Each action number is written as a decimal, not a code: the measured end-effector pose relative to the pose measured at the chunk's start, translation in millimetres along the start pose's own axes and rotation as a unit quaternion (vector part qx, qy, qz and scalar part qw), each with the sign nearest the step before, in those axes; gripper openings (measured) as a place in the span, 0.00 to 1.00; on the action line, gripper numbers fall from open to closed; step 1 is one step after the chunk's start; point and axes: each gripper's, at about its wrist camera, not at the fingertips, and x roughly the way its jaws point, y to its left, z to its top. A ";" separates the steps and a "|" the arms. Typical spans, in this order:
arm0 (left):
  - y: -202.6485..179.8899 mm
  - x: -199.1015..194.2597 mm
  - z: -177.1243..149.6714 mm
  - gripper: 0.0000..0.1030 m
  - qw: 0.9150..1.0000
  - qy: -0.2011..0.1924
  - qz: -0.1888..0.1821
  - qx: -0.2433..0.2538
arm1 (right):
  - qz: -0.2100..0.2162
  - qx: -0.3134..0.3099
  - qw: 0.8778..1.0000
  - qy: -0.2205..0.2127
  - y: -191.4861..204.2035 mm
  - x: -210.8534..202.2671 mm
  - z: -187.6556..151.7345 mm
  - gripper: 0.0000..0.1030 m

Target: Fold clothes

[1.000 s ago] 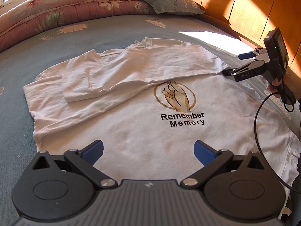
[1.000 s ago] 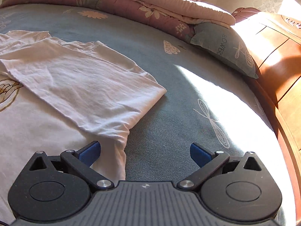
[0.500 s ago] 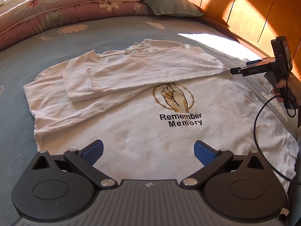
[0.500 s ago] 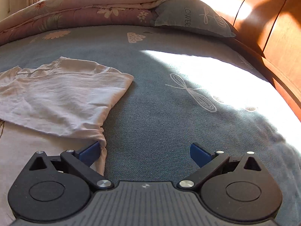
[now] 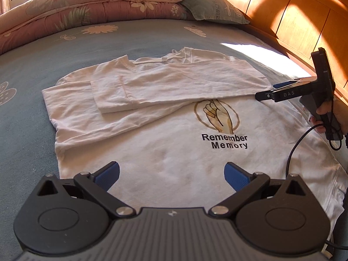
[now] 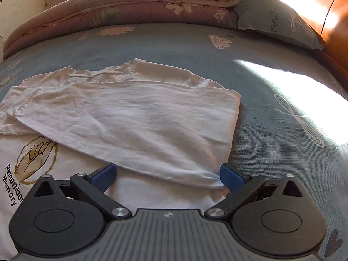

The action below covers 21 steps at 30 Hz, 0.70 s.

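A white long-sleeved shirt point(image 5: 174, 152) with a hand picture and "Remember Memory" print lies flat on the blue bedspread point(image 5: 43, 50). Both sleeves are folded across its chest point(image 5: 169, 84). My left gripper point(image 5: 171, 176) hovers open over the lower part of the shirt, nothing between its fingers. My right gripper point(image 6: 167, 175) is open just above the folded sleeve's near edge point(image 6: 174, 171), at the shirt's right shoulder side. In the left wrist view the right gripper point(image 5: 267, 92) shows from the side at the sleeve fold, held by a hand point(image 5: 326, 115).
A rolled floral quilt point(image 5: 97, 6) and a blue-green pillow point(image 5: 215, 10) lie at the head of the bed. A wooden headboard point(image 5: 293, 10) runs along the right. A black cable point(image 5: 293, 152) hangs from the right gripper over the shirt. Sunlight falls on the bedspread point(image 6: 282, 82).
My right gripper has swung left and come back over the folded sleeve; its view now faces the shirt rather than the bare bedspread. The left gripper has barely moved.
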 end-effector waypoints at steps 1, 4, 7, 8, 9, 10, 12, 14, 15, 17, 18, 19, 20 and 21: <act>3.4 -3.1 0.3 0.99 1.000 -0.004 -0.002 -0.006 | -0.004 0.006 1.000 0.004 -0.4 -3.7 1.0 1.00; 10.5 -12.6 0.5 0.99 1.000 -0.015 -0.009 -0.015 | 0.025 0.012 0.999 -0.027 11.0 -18.8 22.9 1.00; 16.1 -23.3 -0.9 0.99 1.000 -0.024 -0.009 -0.015 | 0.091 -0.008 0.995 -0.040 41.8 -16.3 60.7 1.00; 18.6 -27.7 -1.6 0.99 0.999 -0.028 -0.008 -0.015 | 0.120 -0.012 0.992 -0.036 53.4 -11.2 72.3 1.00; 21.7 -32.5 -2.0 0.99 0.999 -0.033 -0.007 -0.016 | 0.153 -0.016 0.988 -0.028 66.7 -3.6 84.0 1.00; 24.9 -36.7 -2.2 0.99 0.999 -0.036 -0.007 -0.019 | 0.185 -0.022 0.982 -0.020 80.6 5.3 93.9 1.00; 30.1 -43.9 -3.0 0.99 0.999 -0.042 -0.013 -0.025 | 0.234 -0.035 0.972 0.000 109.0 24.3 107.6 1.00; 35.2 -50.2 -4.4 0.99 0.998 -0.049 -0.024 -0.030 | 0.267 -0.045 0.962 0.032 136.7 47.8 114.7 1.00; 37.1 -52.0 -5.1 0.99 0.998 -0.050 -0.032 -0.031 | 0.275 -0.051 0.959 0.047 149.5 59.3 115.6 1.00; 38.8 -54.5 -6.5 0.99 0.997 -0.053 -0.042 -0.029 | 0.280 -0.063 0.955 0.074 173.0 81.4 116.1 1.00; 38.5 -55.0 -6.8 0.99 0.997 -0.053 -0.042 -0.027 | 0.267 -0.073 0.958 0.081 182.9 90.2 114.5 1.00; 38.0 -55.1 -6.9 0.99 0.997 -0.052 -0.043 -0.025 | 0.256 -0.088 0.959 0.079 190.9 94.6 113.3 1.00; 37.2 -55.1 -6.7 0.99 0.997 -0.052 -0.044 -0.024 | 0.248 -0.110 0.960 0.071 198.3 95.5 112.7 1.00; 36.3 -54.8 -6.5 0.99 0.997 -0.053 -0.047 -0.024 | 0.241 -0.124 0.960 0.070 203.3 95.2 113.5 1.00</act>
